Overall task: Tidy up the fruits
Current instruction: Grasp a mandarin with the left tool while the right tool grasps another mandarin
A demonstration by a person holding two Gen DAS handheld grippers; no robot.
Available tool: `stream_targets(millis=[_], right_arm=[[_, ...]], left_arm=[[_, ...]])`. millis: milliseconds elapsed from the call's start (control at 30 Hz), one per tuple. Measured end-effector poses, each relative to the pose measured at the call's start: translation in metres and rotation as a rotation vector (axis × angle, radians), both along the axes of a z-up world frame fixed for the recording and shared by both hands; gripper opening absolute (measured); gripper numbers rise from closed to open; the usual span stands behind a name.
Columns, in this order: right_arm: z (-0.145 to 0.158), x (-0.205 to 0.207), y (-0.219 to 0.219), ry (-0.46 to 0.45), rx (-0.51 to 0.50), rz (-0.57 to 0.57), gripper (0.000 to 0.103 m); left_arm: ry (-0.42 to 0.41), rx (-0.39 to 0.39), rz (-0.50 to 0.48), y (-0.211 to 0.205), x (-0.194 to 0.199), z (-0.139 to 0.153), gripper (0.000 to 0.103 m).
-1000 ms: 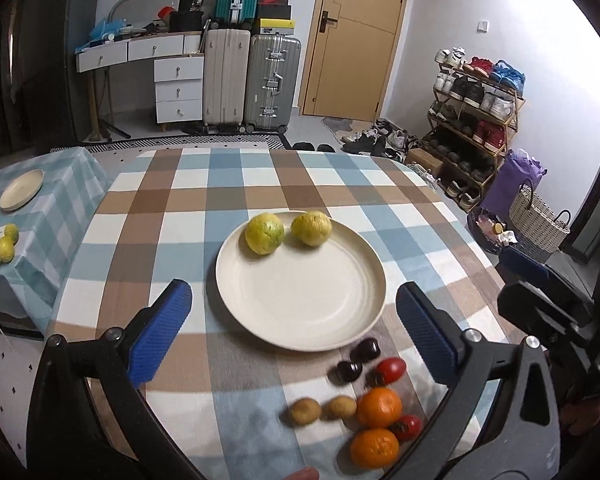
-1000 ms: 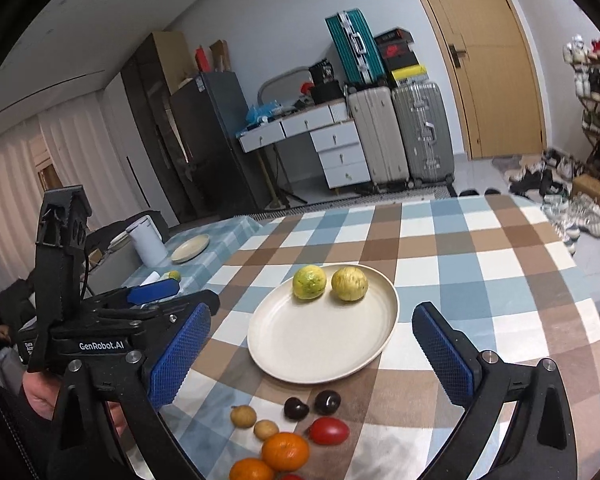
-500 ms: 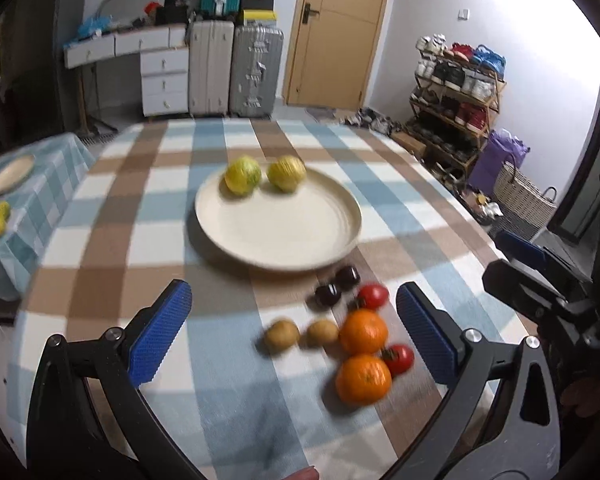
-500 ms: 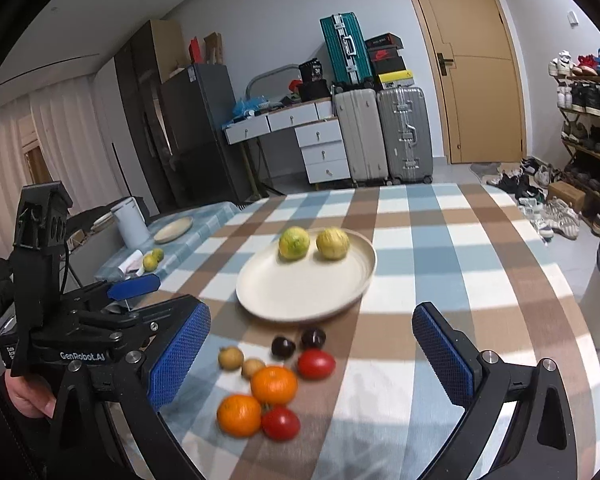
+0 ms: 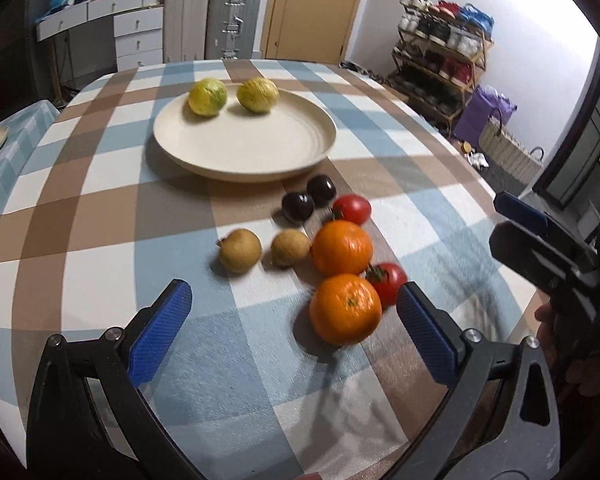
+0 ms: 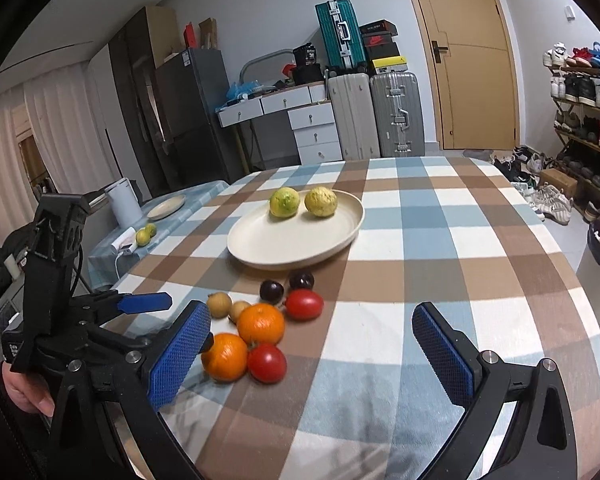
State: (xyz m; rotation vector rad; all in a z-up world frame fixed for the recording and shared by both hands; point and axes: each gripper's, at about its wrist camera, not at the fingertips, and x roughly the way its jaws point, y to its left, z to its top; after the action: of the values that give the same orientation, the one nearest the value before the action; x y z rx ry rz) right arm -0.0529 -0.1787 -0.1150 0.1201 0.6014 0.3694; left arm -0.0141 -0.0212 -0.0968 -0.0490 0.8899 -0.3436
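A cream plate (image 5: 292, 148) (image 6: 260, 248) on the checked tablecloth holds two yellow-green fruits (image 5: 207, 96) (image 6: 285, 201) at its far rim. In front of it lie two dark plums (image 5: 298, 207) (image 6: 271, 290), two tomatoes (image 5: 352, 209) (image 6: 305, 304), two oranges (image 5: 345, 309) (image 6: 225, 357) and two small brown fruits (image 5: 240, 250) (image 6: 219, 305). My left gripper (image 5: 292, 336) is open, low over the table, with the nearest orange just inside its right finger. My right gripper (image 6: 312, 356) is open and empty, the near orange and tomato beside its left finger.
The round table's edge (image 5: 496, 216) falls off on the right toward a shoe rack (image 5: 440, 60) and a wicker bag (image 5: 508, 148). A lower side table (image 6: 172, 216) at the left carries a small plate, a white kettle and small fruits. Suitcases and drawers stand behind.
Both grippers have pulled back and dropped toward the near edge, so the loose fruit pile now lies between the fingers. The plate looks farther away. Nothing has been grasped.
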Motion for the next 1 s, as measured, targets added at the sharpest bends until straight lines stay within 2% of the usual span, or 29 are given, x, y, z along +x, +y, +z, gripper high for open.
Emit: stream_targets(millis=[333, 433, 533, 600, 700, 733, 767, 1000], right_arm=[[-0.014, -0.001, -0.012, 0.045, 0.020, -0.011, 0.103], [-0.016, 0.000, -0.015, 0.053, 0.030, -0.017, 0.103], [-0.019, 0.001, -0.015, 0.061, 0.035, -0.022, 0.103], [-0.019, 0.001, -0.015, 0.061, 0.036, -0.022, 0.103], [-0.020, 0.001, -0.015, 0.062, 0.035, -0.023, 0.103], [-0.020, 0.000, -0.015, 0.062, 0.035, -0.023, 0.103], [-0.020, 0.000, -0.015, 0.063, 0.036, -0.023, 0.103], [-0.020, 0.000, -0.014, 0.067, 0.026, -0.027, 0.103]], left_arm=[[0.016, -0.008, -0.055, -0.009, -0.002, -0.006, 0.100], [0.020, -0.018, -0.070, -0.010, -0.002, -0.006, 0.093], [0.037, -0.039, -0.088, -0.010, 0.000, -0.007, 0.079], [0.064, -0.054, -0.098, -0.010, 0.001, -0.009, 0.066], [0.094, -0.091, -0.121, -0.010, 0.002, -0.011, 0.055], [0.094, -0.090, -0.126, -0.011, 0.002, -0.011, 0.044], [0.097, -0.094, -0.135, -0.011, 0.002, -0.012, 0.039], [0.098, -0.127, -0.138, -0.005, 0.001, -0.012, 0.038]])
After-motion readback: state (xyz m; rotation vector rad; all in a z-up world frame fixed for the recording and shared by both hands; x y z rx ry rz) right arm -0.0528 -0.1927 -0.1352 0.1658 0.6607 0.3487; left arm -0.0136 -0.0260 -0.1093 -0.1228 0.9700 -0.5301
